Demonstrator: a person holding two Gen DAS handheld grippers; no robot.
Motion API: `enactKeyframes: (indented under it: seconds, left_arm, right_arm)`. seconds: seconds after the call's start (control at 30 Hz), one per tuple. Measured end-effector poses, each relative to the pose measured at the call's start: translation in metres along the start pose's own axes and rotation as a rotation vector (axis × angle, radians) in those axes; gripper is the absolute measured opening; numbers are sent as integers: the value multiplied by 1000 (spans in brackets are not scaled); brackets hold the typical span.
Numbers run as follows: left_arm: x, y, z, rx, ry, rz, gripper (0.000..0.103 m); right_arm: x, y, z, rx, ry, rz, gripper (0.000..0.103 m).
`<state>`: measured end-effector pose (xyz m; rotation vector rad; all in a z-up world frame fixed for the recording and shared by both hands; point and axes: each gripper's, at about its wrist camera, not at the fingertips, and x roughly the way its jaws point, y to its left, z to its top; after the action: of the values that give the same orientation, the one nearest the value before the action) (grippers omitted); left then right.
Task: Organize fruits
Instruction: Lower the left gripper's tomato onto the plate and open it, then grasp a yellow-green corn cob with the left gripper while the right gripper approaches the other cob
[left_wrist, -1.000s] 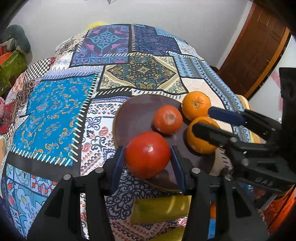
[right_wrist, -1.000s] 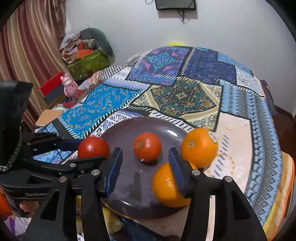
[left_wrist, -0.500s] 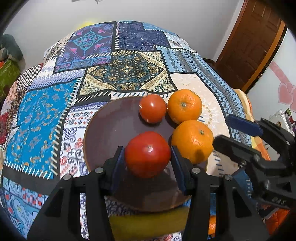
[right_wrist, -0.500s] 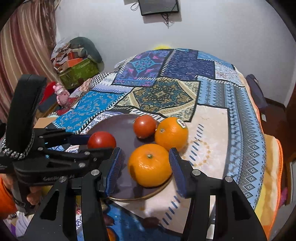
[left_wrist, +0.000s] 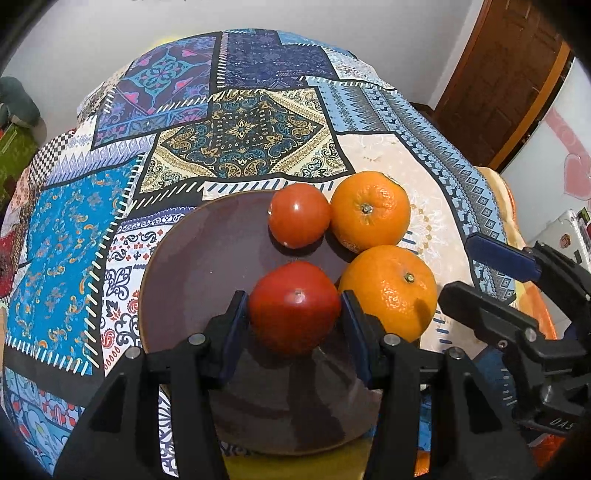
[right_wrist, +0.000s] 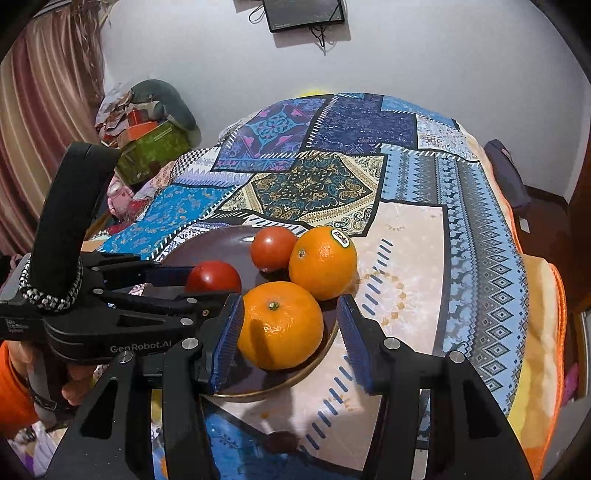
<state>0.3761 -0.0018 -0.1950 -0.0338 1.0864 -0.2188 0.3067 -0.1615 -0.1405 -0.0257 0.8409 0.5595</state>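
Note:
My left gripper (left_wrist: 293, 300) is shut on a red tomato (left_wrist: 293, 306), held low over the dark brown plate (left_wrist: 192, 266); whether it touches the plate I cannot tell. A second tomato (left_wrist: 299, 216) lies at the plate's far side, touching an orange (left_wrist: 369, 210) that bears a sticker in the right wrist view. A nearer orange (left_wrist: 388, 291) sits on the plate's right rim. My right gripper (left_wrist: 456, 266) stands open just right of it. In the right wrist view this orange (right_wrist: 279, 325) shows between and beyond the right gripper (right_wrist: 289, 301) fingers, with a gap at the right pad.
The plate lies on a bed with a patchwork cover (left_wrist: 240, 129). Something yellow (left_wrist: 295, 465) pokes out under the plate's near edge. A wooden door (left_wrist: 509, 74) is at the right. Boxes and clutter (right_wrist: 147, 140) stand left of the bed. A hand in an orange sleeve (right_wrist: 14, 387) holds the left gripper.
My left gripper has carried the tomato from the plate's near rim to over its middle, beside the near orange. The right gripper has drawn back to the right, off that orange.

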Motion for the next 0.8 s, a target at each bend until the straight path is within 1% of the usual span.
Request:
enactKeyframes:
  seconds: [0.1, 0.2, 0.3, 0.4, 0.6, 0.73, 0.8]
  left_arm:
    - [-2, 1, -1, -11, -12, -9, 50]
    - [-11, -2, -1, -1, -35, -15, 51]
    - [-19, -5, -2, 0, -41, -24, 51]
    - [-29, -7, -7, 7, -52, -16, 51]
    - [-64, -1, -24, 11, -81, 2, 52]
    - [-86, 10, -39, -13, -96, 18, 57]
    - [-96, 16, -50, -26, -97, 26, 57]
  right_arm:
    - [0, 1, 0, 2, 2, 3, 49]
    - [-1, 2, -1, 5, 3, 7, 49]
    - [-2, 4, -3, 4, 9, 5, 49]
    - [-7, 7, -5, 2, 8, 4, 49]
    - [-24, 16, -7, 3, -1, 6, 49]
    - [-34, 24, -11, -2, -4, 8, 49]
    - [-40, 30, -15, -6, -1, 10, 49]
